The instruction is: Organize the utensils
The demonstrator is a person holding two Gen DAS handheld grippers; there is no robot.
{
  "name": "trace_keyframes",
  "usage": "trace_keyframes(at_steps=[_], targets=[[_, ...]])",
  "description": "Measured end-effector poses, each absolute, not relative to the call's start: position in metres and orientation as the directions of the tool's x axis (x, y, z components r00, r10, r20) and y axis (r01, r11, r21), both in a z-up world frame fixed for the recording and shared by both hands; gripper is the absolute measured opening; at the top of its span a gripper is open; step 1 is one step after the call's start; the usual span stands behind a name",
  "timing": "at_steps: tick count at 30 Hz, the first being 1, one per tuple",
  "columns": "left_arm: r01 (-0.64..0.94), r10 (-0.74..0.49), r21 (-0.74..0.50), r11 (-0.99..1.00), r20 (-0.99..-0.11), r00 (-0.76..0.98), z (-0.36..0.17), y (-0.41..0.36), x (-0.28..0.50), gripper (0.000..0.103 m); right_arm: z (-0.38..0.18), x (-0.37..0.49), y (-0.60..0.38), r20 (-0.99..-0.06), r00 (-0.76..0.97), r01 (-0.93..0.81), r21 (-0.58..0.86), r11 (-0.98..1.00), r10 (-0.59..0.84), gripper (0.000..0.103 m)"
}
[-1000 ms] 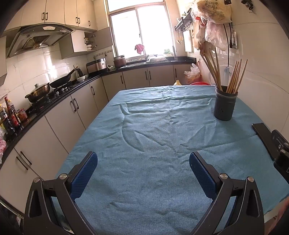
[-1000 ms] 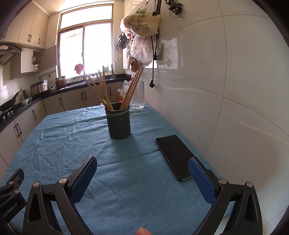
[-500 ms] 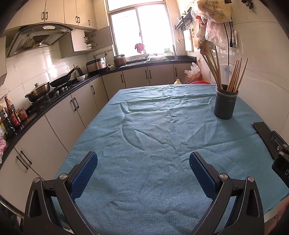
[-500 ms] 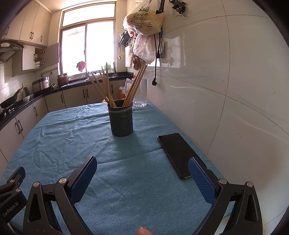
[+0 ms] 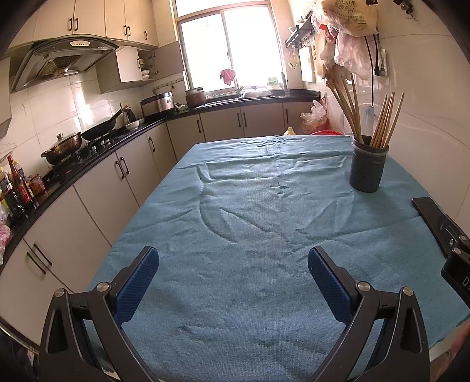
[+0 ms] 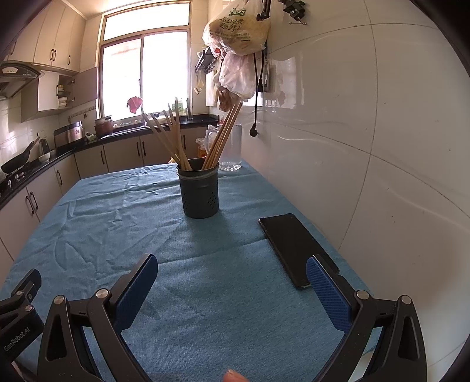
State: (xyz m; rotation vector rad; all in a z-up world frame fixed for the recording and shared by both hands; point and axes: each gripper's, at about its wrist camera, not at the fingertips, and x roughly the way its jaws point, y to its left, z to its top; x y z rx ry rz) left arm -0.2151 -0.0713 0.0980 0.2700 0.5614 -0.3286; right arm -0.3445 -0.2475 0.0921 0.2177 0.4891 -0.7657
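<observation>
Looks basically done: chopsticks all in the holder, both hand-held grippers gaping, empty, well short of it.

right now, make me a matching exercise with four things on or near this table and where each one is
Things:
1. dark grey perforated utensil holder
2. flat black phone
3. clear glass jar
4. yellowish plastic bag

Places:
A. hanging on the white wall
B. behind the holder, at the table's far end
C. lying by the right claw
D. upright, holding wooden chopsticks

Pairs: 1-D, 2-C, 3-B, 4-A
</observation>
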Motion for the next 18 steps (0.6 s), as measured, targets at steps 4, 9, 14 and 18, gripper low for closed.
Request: trace_keyframes(at_steps=[4, 9, 14, 18], targets=[[0.375, -0.229, 0.160, 0.913, -0.559, 0.797, 0.0968, -0.0706, -0.2145, 0.101, 0.0914, -0.3437, -0.2478, -0.502, 0.616, 0.707, 0.013, 0.707, -0.606, 0.103], [0.373, -0.228, 0.159, 0.914, -0.559, 0.797, 0.0971, -0.0711, -0.2146, 0.101, 0.0918, -0.3434, -0.2465, -0.502, 0.617, 0.705, 0.012, 0.709, -0.605, 0.103], [0.376, -0.229, 0.160, 0.913, -0.560, 0.796, 0.0966, -0.0704, -0.2144, 0.101, 0.0912, -0.3429, -0.2469, -0.505, 0.618, 0.703, 0.011, 0.711, -0.603, 0.103], [0.376, -0.230, 0.159, 0.913, -0.560, 0.796, 0.0970, -0.0708, -0.2144, 0.101, 0.0906, -0.3424, -0.2465, -0.506, 0.617, 0.703, 0.011, 0.711, -0.602, 0.103]])
